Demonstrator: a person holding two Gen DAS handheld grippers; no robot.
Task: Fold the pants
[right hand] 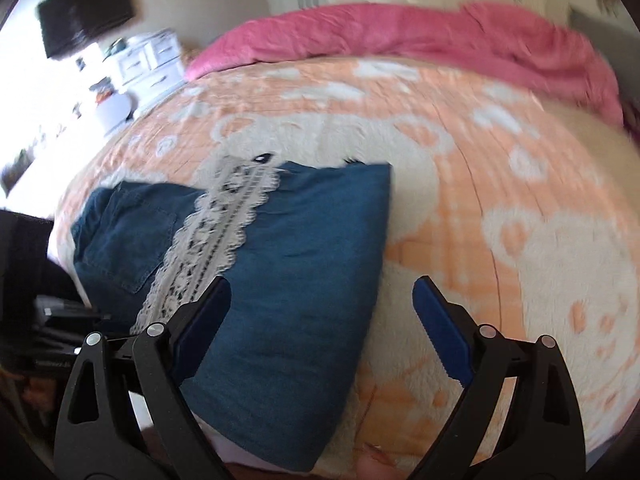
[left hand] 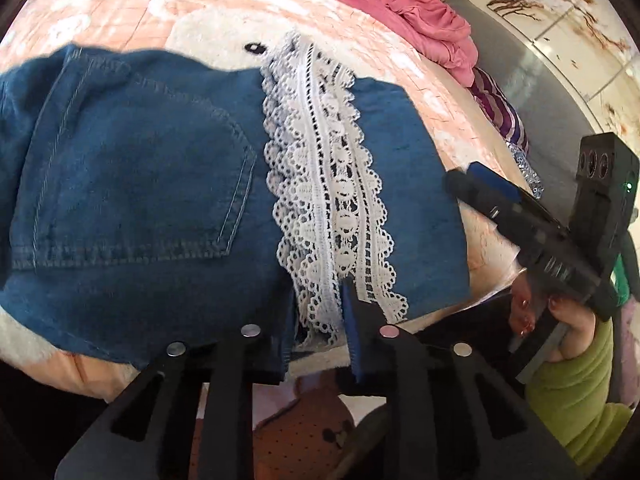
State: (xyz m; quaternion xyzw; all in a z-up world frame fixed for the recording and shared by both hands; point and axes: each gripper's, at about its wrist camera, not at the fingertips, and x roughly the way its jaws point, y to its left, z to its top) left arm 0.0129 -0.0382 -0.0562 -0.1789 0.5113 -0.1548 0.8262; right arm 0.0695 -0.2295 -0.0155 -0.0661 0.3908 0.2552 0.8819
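Note:
Blue denim pants (left hand: 140, 184) with a white lace band (left hand: 332, 200) lie folded on the bed; a back pocket faces up. My left gripper (left hand: 320, 312) is shut on the near edge of the pants at the lace hem. The pants also show in the right wrist view (right hand: 304, 272) with the lace (right hand: 216, 240) running across them. My right gripper (right hand: 320, 304) is open and empty, hovering above the pants' right edge; it shows at the right of the left wrist view (left hand: 480, 188).
The bed has a peach and white plush blanket (right hand: 480, 184). A pink duvet (right hand: 400, 36) is bunched at its far side. A white dresser (right hand: 148, 64) and a dark screen (right hand: 88, 32) stand at the far left. A striped purple item (left hand: 500, 112) lies by the bed's right edge.

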